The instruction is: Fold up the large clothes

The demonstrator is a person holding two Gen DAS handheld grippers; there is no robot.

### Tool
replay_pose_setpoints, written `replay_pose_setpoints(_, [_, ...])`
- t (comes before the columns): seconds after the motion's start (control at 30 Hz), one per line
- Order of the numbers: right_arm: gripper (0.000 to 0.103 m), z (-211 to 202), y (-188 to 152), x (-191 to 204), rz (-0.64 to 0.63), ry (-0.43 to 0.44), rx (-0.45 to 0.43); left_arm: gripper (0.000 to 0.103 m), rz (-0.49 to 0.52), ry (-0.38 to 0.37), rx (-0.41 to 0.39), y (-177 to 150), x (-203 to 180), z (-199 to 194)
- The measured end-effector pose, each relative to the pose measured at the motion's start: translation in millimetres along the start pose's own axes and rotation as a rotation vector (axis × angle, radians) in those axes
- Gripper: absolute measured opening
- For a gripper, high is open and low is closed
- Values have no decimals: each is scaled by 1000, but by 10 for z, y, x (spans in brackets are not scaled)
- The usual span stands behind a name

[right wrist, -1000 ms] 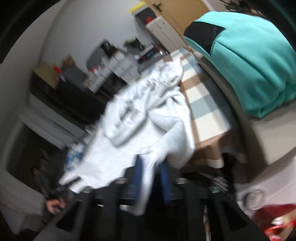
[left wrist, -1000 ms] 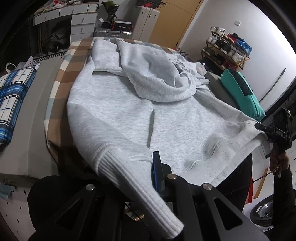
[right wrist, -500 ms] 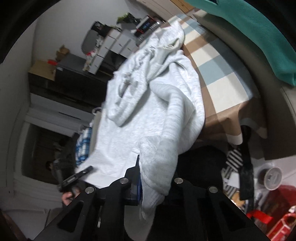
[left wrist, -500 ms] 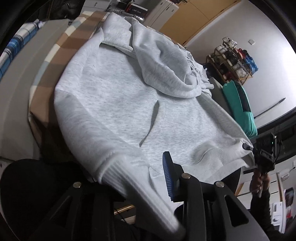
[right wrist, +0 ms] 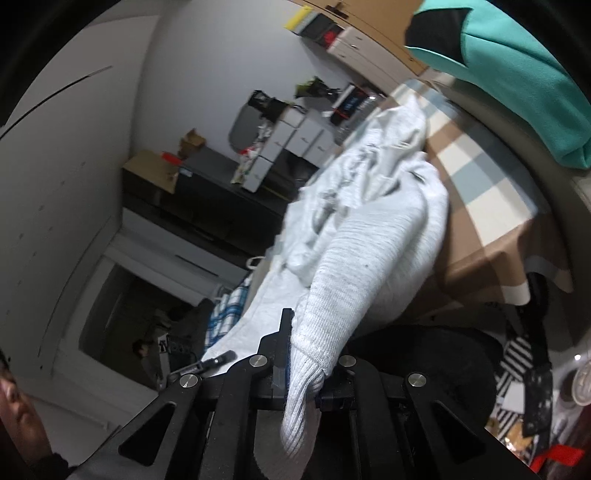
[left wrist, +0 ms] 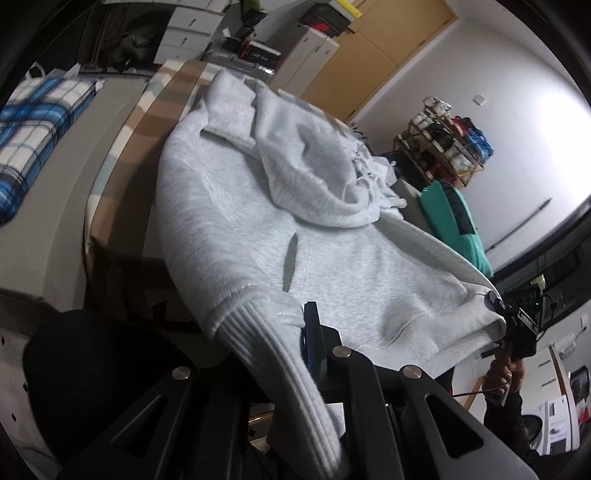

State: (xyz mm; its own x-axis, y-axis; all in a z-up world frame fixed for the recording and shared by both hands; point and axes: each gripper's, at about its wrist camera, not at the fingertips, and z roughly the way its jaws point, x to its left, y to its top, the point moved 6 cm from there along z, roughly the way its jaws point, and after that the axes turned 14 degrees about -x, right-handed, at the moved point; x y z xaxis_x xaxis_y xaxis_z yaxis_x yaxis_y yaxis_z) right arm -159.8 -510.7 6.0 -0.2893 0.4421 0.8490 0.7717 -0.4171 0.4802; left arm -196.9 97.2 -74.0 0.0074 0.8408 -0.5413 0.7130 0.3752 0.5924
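A large light-grey hoodie (left wrist: 240,221) lies spread over a checked brown, white and blue tablecloth (left wrist: 162,110), its hood bunched at the far end. My left gripper (left wrist: 291,339) is shut on the ribbed hem at the hoodie's near left corner. My right gripper (right wrist: 306,354) is shut on the ribbed hem at the other corner (right wrist: 332,295); it also shows in the left wrist view (left wrist: 517,325), holding the hem stretched off the table's near edge. The hem hangs in the air between the two grippers.
A teal and black garment (left wrist: 454,218) lies on a grey surface right of the table. A blue plaid cloth (left wrist: 33,140) lies to the left. White drawers (left wrist: 184,29), a shoe rack (left wrist: 443,147) and a wooden door (left wrist: 376,48) stand behind.
Both grippers have lifted and tilted with the hem held between them. The hoodie's lower edge has come up off the table's near edge and pulled tauter.
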Motion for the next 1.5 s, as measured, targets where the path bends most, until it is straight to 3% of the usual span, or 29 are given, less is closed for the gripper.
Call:
replay_pose_setpoints(0.2, [8,-67,201,20,61,55,-83,3,23,-35,-19,571,-51,125])
replay_pose_setpoints(0.4, [8,329,943,170,76,32,-188,3,46,-49,-36,1659,-178,610])
replay_pose_setpoints(0.57, [8,1034,1785,169,79,-95,-209,3,-13,-23,1,2413,-102,1205])
replay_pose_setpoints(0.63, [8,1458,2151,74,72,-180,-190,3,-48,-5,55,2660,14,1584])
replay_pose_setpoints(0.83, [8,2462,2721,-603,171,-376,-125,3,-239,84,173,2810,685,2541])
replay_pose_setpoints(0.9, [8,2725,2780,-919,178,-455,-84,3,-315,120,186,2764,939,2792])
replay_pose_setpoints(1.07, [11,3045,2626,-1603,237,-573,33,5,-374,142,277,2549,1197,3146])
replay_pose_setpoints(1.13, [12,3087,2565,-1763,246,-566,73,11,-364,125,300,2502,1180,3154])
replay_pose_setpoints(1.17, [12,3073,2549,-1792,252,-546,77,22,-345,115,302,2503,1162,3122])
replay_pose_setpoints(1.2, [18,3049,2536,-1789,252,-520,84,43,-310,124,290,2498,1147,3044])
replay_pose_setpoints(1.23, [35,3012,2531,-1750,238,-499,88,55,-292,137,269,2557,1141,2974])
replay_pose_setpoints(1.27, [45,2966,2535,-1685,208,-480,87,75,-279,143,233,2601,1140,2868])
replay_pose_setpoints(1.33, [73,2870,2559,-1540,138,-441,71,80,-255,148,179,2716,1155,2675])
replay_pose_setpoints(1.43, [76,2739,2527,-1305,34,-398,94,80,-211,175,152,2713,1239,2507])
replay_pose_setpoints(1.5, [82,2714,2463,-1214,-79,-471,105,80,-185,220,150,2614,1358,2459])
